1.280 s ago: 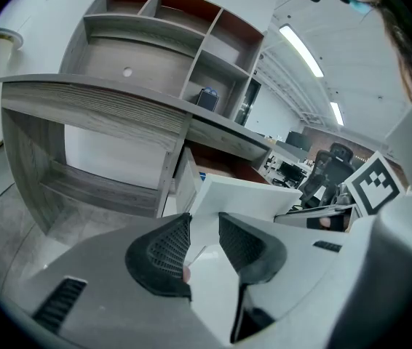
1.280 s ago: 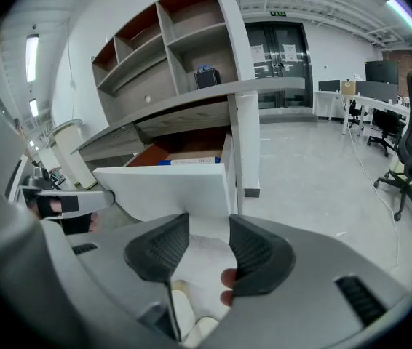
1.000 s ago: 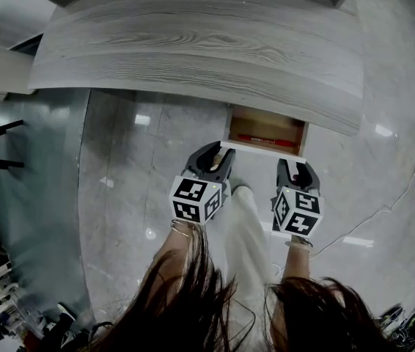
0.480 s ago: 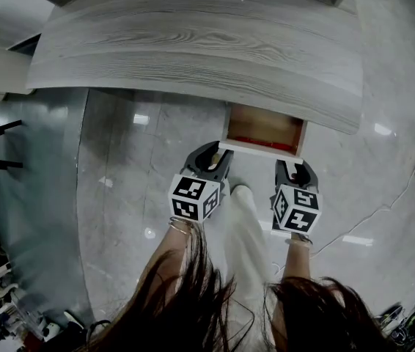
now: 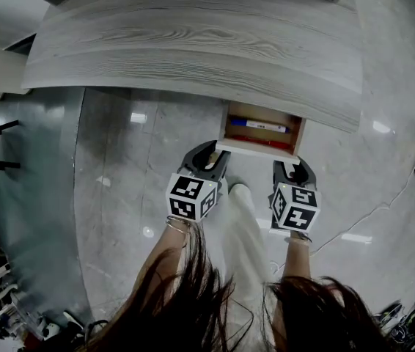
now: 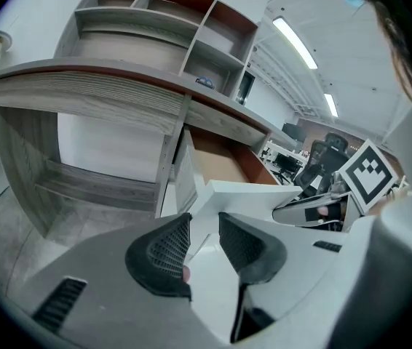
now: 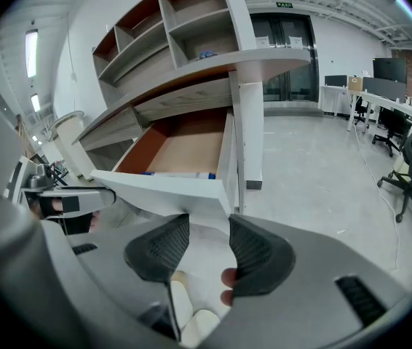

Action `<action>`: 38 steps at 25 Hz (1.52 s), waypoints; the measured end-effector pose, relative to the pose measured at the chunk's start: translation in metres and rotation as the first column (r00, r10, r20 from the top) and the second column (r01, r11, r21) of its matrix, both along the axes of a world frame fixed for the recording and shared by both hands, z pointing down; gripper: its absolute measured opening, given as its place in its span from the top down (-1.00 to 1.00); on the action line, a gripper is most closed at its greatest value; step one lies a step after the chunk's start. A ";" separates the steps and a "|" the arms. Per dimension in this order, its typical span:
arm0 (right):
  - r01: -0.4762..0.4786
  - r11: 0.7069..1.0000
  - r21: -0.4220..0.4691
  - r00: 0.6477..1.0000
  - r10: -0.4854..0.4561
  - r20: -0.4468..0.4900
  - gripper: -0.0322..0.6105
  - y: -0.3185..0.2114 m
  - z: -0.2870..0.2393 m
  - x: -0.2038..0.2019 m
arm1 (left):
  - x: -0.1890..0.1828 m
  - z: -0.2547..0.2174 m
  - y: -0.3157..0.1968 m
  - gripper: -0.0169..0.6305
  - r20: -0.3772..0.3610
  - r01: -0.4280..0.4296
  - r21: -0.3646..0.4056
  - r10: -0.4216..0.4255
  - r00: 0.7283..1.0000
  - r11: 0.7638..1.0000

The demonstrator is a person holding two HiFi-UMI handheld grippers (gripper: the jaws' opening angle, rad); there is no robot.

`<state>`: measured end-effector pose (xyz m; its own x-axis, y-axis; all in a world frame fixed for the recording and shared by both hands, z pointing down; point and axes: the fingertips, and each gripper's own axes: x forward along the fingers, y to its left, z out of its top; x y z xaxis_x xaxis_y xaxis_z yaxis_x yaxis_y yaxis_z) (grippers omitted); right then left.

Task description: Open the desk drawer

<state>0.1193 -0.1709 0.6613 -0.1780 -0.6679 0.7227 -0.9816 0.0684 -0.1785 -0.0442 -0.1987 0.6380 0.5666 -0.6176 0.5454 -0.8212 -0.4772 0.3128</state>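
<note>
Seen from above, the person's dark hair and two forearms are nearest. Just beyond, the left tongs [image 5: 209, 154] and the right tongs [image 5: 294, 169] are each closed on the near edge of the drawer [image 5: 257, 148], one at its left corner and one at its right (the pads appear to pinch the front panel between them).

As a judgement, the pads hold only a thin edge and could slip off. An uneven pull from the two sides could skew the drawer until it jams, and too long a pull might take it off its runners.

The drawer has a white front and a brown inside, where a blue-capped pen [image 5: 259, 125] and something red lie. It hangs partly pulled out from under the right end of the grey wood-grain worktop [image 5: 193, 42].
</note>
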 end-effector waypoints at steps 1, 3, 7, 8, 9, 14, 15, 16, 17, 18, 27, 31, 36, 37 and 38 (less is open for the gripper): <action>0.002 1.000 -0.002 1.000 -0.002 -0.001 0.34 0.000 0.001 0.000 | 0.000 0.001 0.000 0.58 0.000 0.000 0.000 0.000 1.000 1.000; 0.005 1.000 -0.004 1.000 -0.005 -0.003 0.34 0.000 0.003 0.001 | 0.001 0.003 0.000 0.58 0.001 0.001 -0.002 -0.001 1.000 1.000; 0.007 1.000 -0.008 1.000 -0.007 -0.005 0.34 0.000 0.006 0.001 | 0.001 0.007 0.001 0.58 0.006 -0.003 -0.005 0.003 1.000 1.000; 0.008 1.000 -0.010 1.000 -0.008 -0.005 0.34 0.000 0.007 0.001 | 0.001 0.008 0.001 0.58 0.008 -0.006 -0.006 0.006 1.000 1.000; 0.010 1.000 -0.012 1.000 -0.010 -0.006 0.34 0.000 0.008 0.001 | 0.001 0.009 0.001 0.58 0.011 -0.009 -0.007 0.009 1.000 1.000; 0.019 1.000 -0.019 1.000 -0.020 -0.007 0.34 -0.001 0.013 0.000 | 0.000 0.014 0.001 0.58 0.018 -0.018 -0.011 0.018 1.000 1.000; 0.020 1.000 -0.020 1.000 -0.020 -0.007 0.34 -0.001 0.014 0.000 | 0.000 0.015 0.000 0.58 0.019 -0.018 -0.011 0.018 1.000 1.000; 0.020 1.000 -0.021 1.000 -0.020 -0.007 0.34 -0.001 0.015 0.000 | 0.000 0.016 0.000 0.58 0.019 -0.018 -0.012 0.019 1.000 1.000; 0.020 1.000 -0.022 1.000 -0.020 -0.007 0.34 -0.001 0.015 0.000 | 0.000 0.016 0.001 0.58 0.019 -0.019 -0.013 0.019 1.000 1.000; 0.021 1.000 -0.022 1.000 -0.021 -0.007 0.34 0.000 0.016 0.001 | 0.001 0.017 0.001 0.58 0.019 -0.020 -0.013 0.021 1.000 1.000; 0.029 0.999 -0.025 1.000 -0.029 -0.010 0.34 -0.001 0.017 0.001 | 0.000 0.017 0.001 0.58 0.022 -0.027 -0.019 0.028 0.999 0.999; 0.034 0.999 -0.029 0.999 -0.034 -0.010 0.34 0.000 0.017 0.001 | 0.000 0.017 0.001 0.58 0.034 -0.032 -0.026 0.033 0.999 0.999; 0.042 0.998 -0.050 0.999 -0.042 -0.004 0.34 0.006 0.020 0.000 | -0.001 0.023 0.005 0.58 0.047 -0.037 -0.058 0.039 0.998 0.998; 0.046 0.997 -0.058 0.999 -0.047 -0.002 0.34 0.009 0.022 -0.002 | -0.001 0.024 0.007 0.58 0.047 -0.038 -0.063 0.041 0.998 0.997; 0.052 0.997 -0.065 0.999 -0.052 -0.001 0.34 0.011 0.023 -0.003 | -0.001 0.025 0.009 0.58 0.047 -0.039 -0.068 0.042 0.998 0.997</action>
<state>0.1164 -0.1594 0.6841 -0.2092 -0.6097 0.7645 -0.9775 0.1080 -0.1813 -0.0451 -0.1894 0.6627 0.5624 -0.5556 0.6124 -0.8166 -0.4894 0.3060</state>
